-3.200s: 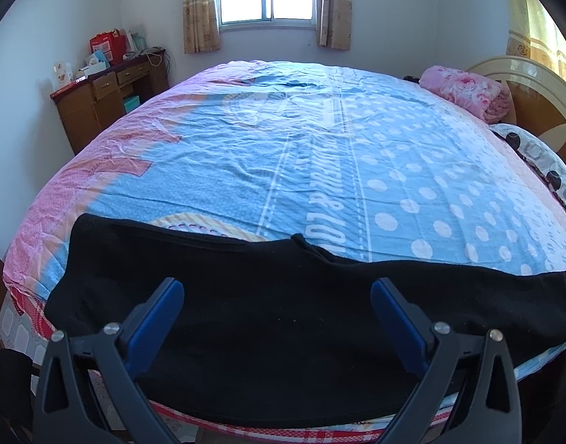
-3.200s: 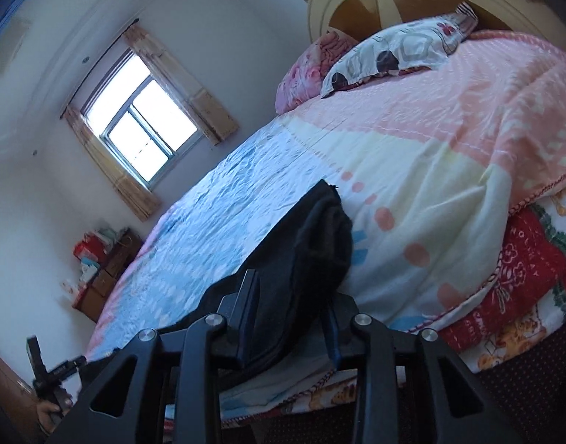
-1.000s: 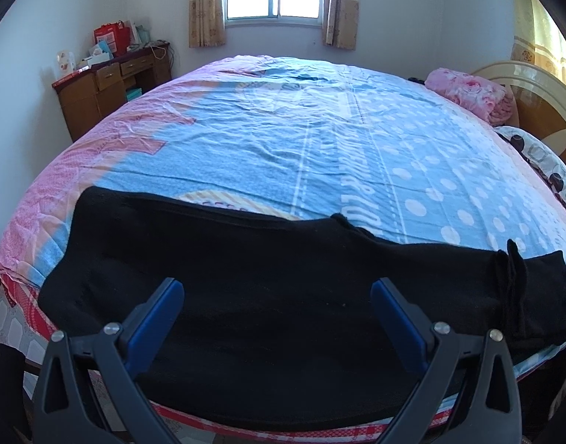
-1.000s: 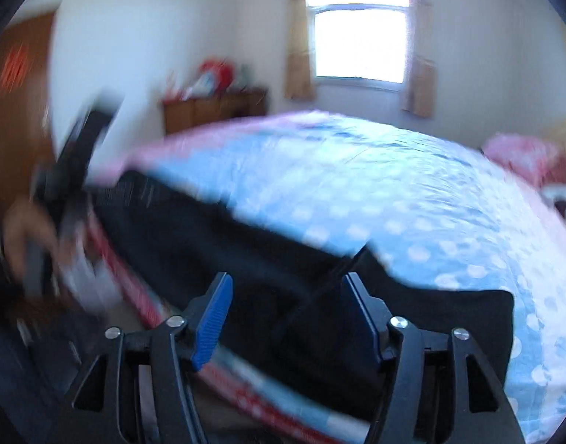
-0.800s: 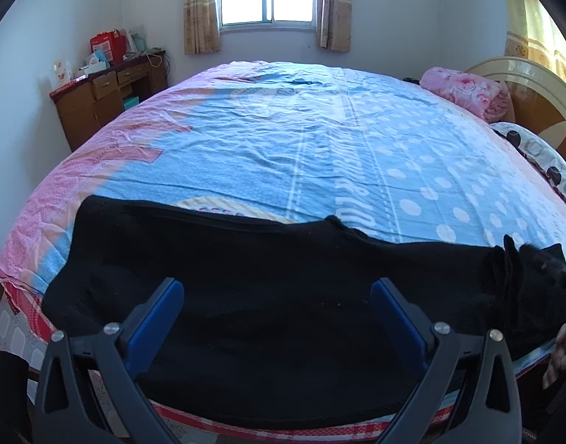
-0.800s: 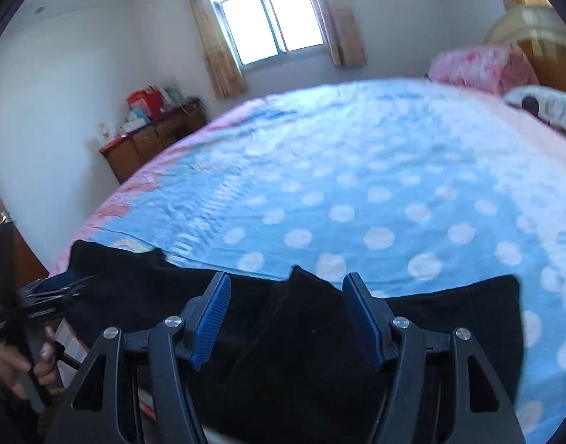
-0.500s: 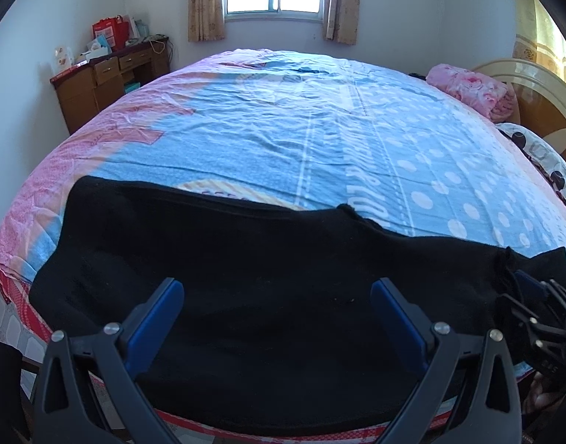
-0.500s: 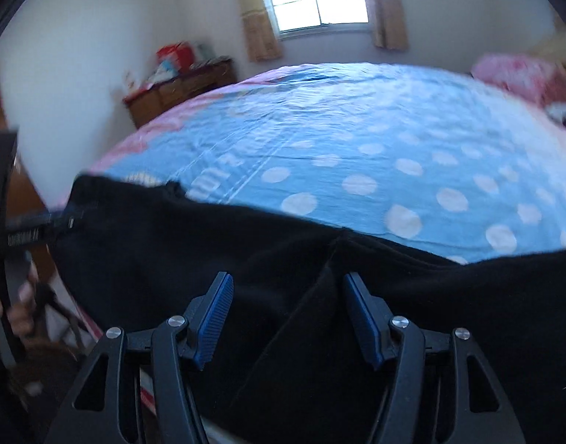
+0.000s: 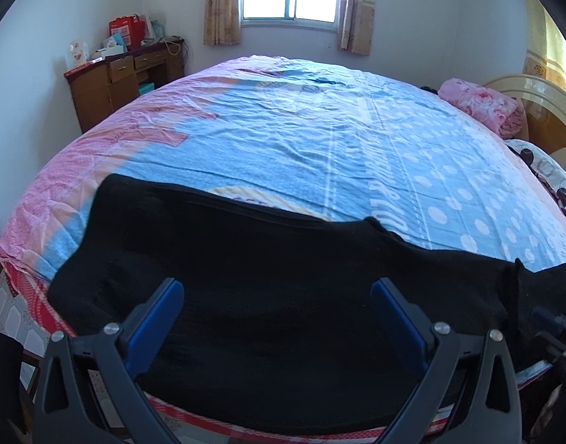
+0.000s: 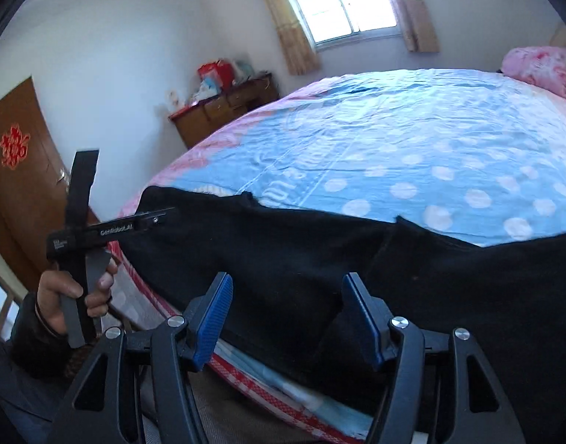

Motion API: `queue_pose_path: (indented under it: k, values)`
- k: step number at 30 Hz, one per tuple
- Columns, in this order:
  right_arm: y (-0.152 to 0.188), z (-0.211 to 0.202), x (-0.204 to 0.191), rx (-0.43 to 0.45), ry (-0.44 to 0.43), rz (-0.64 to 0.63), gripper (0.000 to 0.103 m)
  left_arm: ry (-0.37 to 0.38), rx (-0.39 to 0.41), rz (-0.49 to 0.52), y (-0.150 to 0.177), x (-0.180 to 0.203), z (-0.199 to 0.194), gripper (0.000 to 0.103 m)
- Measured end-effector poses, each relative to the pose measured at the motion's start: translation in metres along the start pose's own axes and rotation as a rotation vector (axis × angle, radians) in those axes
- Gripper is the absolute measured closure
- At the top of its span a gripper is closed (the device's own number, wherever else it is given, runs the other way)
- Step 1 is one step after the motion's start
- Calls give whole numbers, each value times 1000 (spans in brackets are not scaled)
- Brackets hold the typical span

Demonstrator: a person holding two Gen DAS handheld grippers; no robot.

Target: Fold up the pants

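Observation:
Black pants (image 9: pixel 264 277) lie flat in a long strip along the near edge of the bed (image 9: pixel 319 140). My left gripper (image 9: pixel 277 288) hovers open over their middle, nothing between its blue pads. In the right wrist view the pants (image 10: pixel 301 244) stretch from left to right with a raised fold line near the right finger. My right gripper (image 10: pixel 287 279) stands open just above the cloth near the bed edge. A hand (image 10: pixel 57 296) holds the left gripper (image 10: pixel 161 216) at the pants' left end. The right gripper's tip (image 9: pixel 552 322) shows at the pants' right end.
A wooden desk (image 9: pixel 124 74) with boxes and a red bag stands by the far left wall. A folded pink blanket (image 9: pixel 482 107) and a patterned pillow (image 9: pixel 541 162) lie by the headboard. A brown door (image 10: pixel 16 185) is at the left.
The right gripper, shut on the pants' end earlier, now stands open and has swung down and rolled over the pants. The left gripper drifted slightly, and the right gripper entered its view.

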State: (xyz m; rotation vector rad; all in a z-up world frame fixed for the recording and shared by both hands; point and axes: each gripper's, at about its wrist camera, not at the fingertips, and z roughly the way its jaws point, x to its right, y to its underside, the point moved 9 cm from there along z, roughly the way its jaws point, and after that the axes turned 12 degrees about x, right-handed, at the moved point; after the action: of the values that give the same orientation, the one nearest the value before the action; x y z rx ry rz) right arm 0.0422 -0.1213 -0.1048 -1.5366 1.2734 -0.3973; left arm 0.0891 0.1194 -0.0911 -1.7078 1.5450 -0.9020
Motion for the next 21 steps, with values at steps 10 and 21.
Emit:
queue_pose_path:
  k: [10,21]
  values:
    - [-23,-6,-14,12,-84,93,39,-323,114,-50,-43,-127,-33,0]
    - [-58,61,-36,44,-125,246,39,-371,79,-193,-22,-192,-26,0]
